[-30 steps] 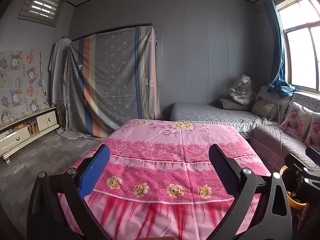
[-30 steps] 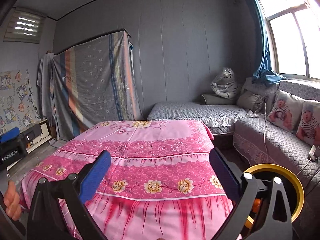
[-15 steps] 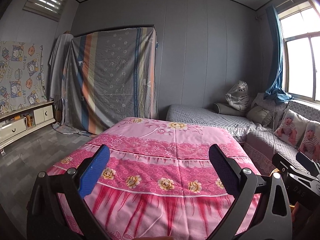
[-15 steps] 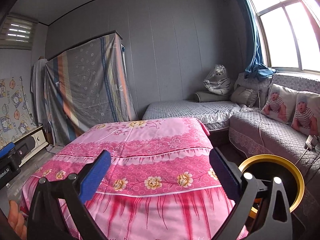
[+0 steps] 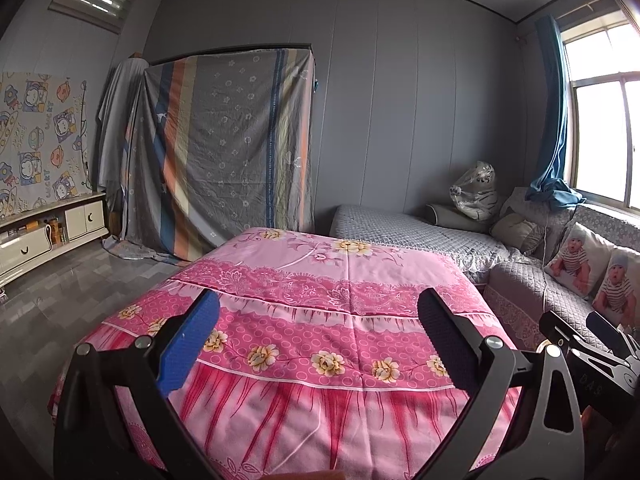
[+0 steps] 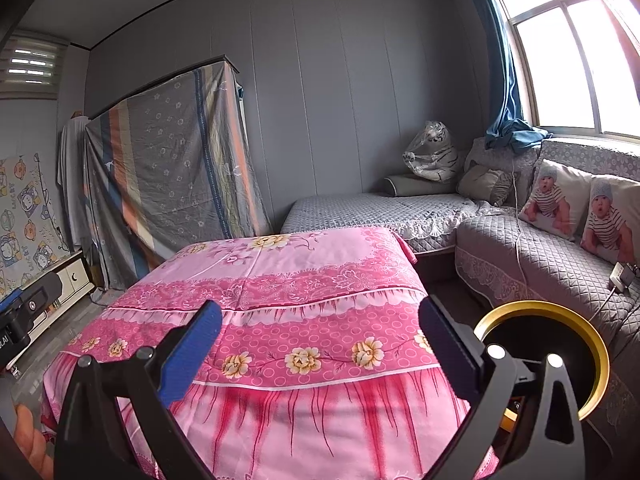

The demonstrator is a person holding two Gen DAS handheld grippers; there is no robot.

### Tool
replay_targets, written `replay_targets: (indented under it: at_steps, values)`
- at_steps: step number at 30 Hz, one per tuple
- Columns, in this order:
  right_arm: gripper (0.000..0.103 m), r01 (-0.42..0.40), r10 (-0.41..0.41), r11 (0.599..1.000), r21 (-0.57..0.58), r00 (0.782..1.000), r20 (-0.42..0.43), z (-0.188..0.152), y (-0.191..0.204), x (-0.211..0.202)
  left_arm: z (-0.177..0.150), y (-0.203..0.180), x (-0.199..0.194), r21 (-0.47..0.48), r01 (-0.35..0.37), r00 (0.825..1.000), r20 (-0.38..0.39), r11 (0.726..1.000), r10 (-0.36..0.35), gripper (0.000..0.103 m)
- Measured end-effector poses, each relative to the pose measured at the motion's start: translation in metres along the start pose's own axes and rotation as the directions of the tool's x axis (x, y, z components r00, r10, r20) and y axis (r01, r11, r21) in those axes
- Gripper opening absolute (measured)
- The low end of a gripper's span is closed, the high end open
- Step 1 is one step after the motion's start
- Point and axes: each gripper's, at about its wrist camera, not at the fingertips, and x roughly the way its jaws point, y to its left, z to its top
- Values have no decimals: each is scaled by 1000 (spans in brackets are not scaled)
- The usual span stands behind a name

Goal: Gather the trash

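2 grippers, left gripper and right gripper, fingers spread, above the pink cloth's near edge.

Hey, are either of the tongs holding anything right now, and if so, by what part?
Nothing is held. The left tongs and the right tongs both stand open, with only the pink tablecloth showing between their fingers.

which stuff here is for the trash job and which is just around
For the job:
- round black bin with a yellow rim
- left tool, open
- right tool, open

Just around:
- pink floral cloth-covered table
- grey quilted sofa
- baby-print cushions
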Motion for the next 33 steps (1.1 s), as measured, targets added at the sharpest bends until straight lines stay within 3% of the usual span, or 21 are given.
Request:
replay_targets:
  at_steps: [33]
  values:
    - [95, 20, -19, 999, 29, 999, -31, -3, -9, 8, -1, -1, 2, 10, 16, 1000, -18, 1000, -16, 95]
